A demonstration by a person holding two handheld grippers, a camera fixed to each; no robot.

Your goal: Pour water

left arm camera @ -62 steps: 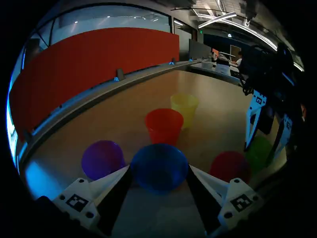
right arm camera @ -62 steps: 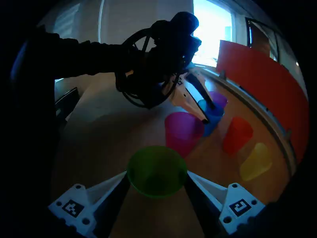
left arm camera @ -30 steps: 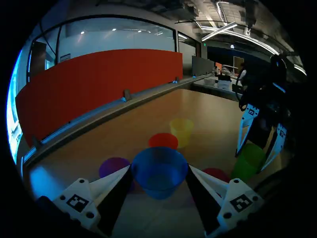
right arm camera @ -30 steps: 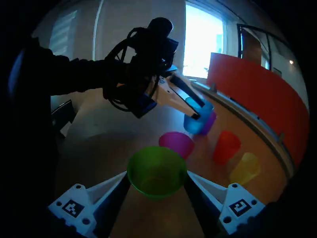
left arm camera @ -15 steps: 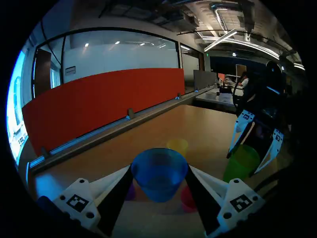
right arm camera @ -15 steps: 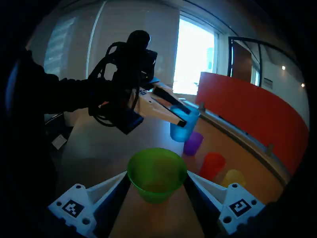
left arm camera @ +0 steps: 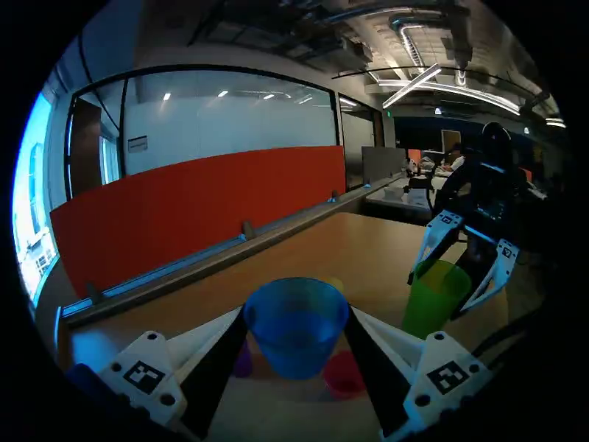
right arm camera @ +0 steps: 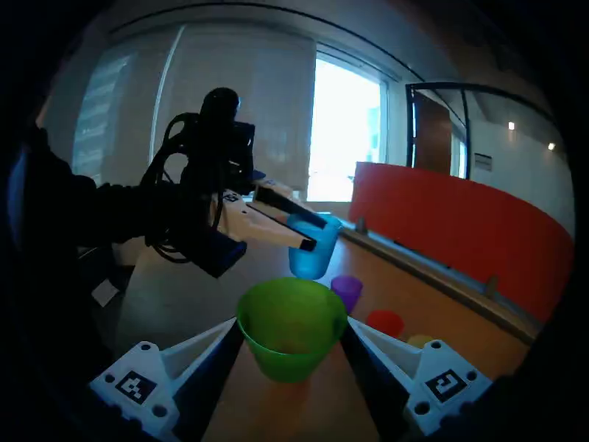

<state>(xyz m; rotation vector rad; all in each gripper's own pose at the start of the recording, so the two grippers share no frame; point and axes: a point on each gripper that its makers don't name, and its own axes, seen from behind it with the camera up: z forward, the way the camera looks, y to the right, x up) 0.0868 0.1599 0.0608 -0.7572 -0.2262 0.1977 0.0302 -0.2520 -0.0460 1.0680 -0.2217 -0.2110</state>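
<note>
A blue cup is being gripped by the closed left claw. A green cup is being clamped by the right claw, above the counter.

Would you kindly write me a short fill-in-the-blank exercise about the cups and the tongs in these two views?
1. The left tongs grip the blue cup and the right tongs grip the green cup, so the number of cups held off the table is ___.
2. The red cup stands ___ the purple cup and the yellow cup.
3. In the left gripper view, the green cup appears to the ___ of the blue cup.
Missing words: two; between; right.
</note>
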